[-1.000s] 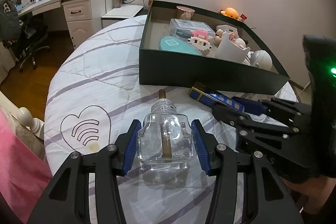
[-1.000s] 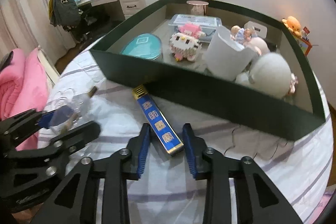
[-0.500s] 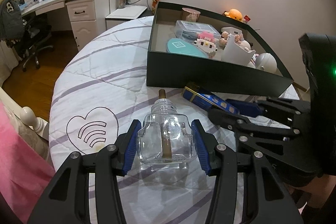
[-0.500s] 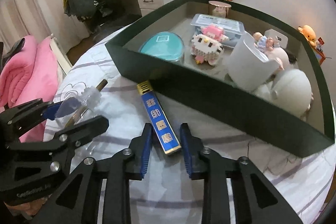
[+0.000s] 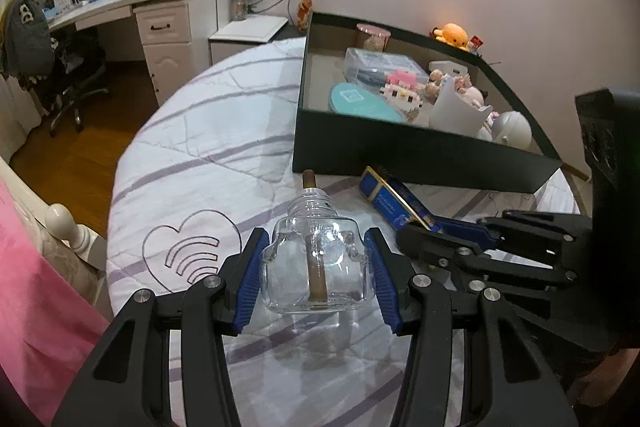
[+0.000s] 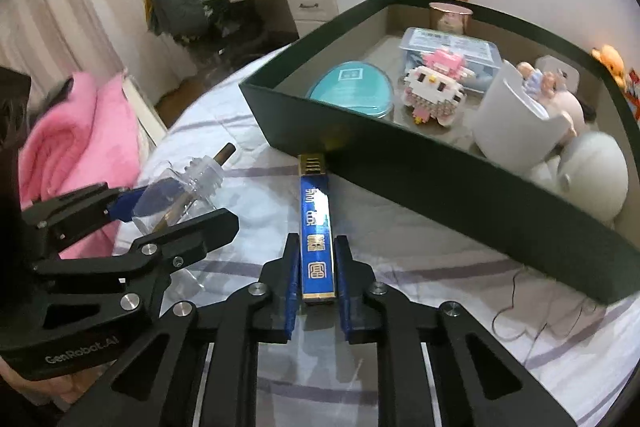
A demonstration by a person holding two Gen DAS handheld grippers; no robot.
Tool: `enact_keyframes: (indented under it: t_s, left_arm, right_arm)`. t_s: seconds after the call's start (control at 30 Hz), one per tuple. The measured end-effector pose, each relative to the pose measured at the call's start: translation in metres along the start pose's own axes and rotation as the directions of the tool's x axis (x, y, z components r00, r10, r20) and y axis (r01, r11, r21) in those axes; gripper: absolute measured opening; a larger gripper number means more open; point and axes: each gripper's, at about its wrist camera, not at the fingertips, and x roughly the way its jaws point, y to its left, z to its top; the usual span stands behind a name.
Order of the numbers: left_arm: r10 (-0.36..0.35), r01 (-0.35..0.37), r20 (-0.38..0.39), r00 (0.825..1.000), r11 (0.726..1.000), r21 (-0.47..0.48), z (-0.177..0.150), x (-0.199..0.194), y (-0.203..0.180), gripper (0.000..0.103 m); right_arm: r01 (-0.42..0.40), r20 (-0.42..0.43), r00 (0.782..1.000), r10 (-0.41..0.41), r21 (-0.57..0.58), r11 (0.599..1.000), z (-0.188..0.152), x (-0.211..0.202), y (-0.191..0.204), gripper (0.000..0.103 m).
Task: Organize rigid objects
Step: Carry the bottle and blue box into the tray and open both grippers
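Glass bottle sits pinched between the left gripper pads, above the quilt. Right gripper clamps the blue box just beside the green tray.

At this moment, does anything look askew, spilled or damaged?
Nothing spilled or damaged. The clear glass bottle lies on its side in the left gripper; the blue box, in the right gripper, butts against the green box.

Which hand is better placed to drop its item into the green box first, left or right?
Right, probably. The right gripper is clamped on the blue bar, whose far end already touches the green box wall. The left gripper holds the glass bottle farther back.
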Motion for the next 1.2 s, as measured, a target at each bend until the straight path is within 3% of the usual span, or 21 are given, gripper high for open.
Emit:
enact_keyframes:
  t_s: [0.4,0.7,0.97,1.2]
  left_arm:
    - [-0.029,0.026,0.081,0.996,0.999,0.028,0.027,-0.032,-0.014,0.05]
    - [-0.044,0.035,0.145,0.989,0.997,0.062,0.082,-0.035,-0.031,0.05]
    - [-0.058,0.049,0.115,0.992,0.995,0.085,0.123,0.005,-0.041,0.05]
    - [-0.047,0.043,0.041,0.998,0.995,0.094,0.142,0.061,-0.042,0.05]
  right_arm:
    - [-0.026,0.139,0.99,0.015,0.077,0.997,-0.003,-0.072,-0.005,0.016]
    - [0.044,0.233,0.97,-0.07,0.115,0.992,0.016,-0.117,-0.03,0.016]
    - [0.122,0.266,0.948,-0.176,0.21,0.97,0.044,-0.13,-0.075,0.016]
    - [0.198,0.222,0.938,-0.266,0.288,0.937,0.067,-0.107,-0.121,0.016]
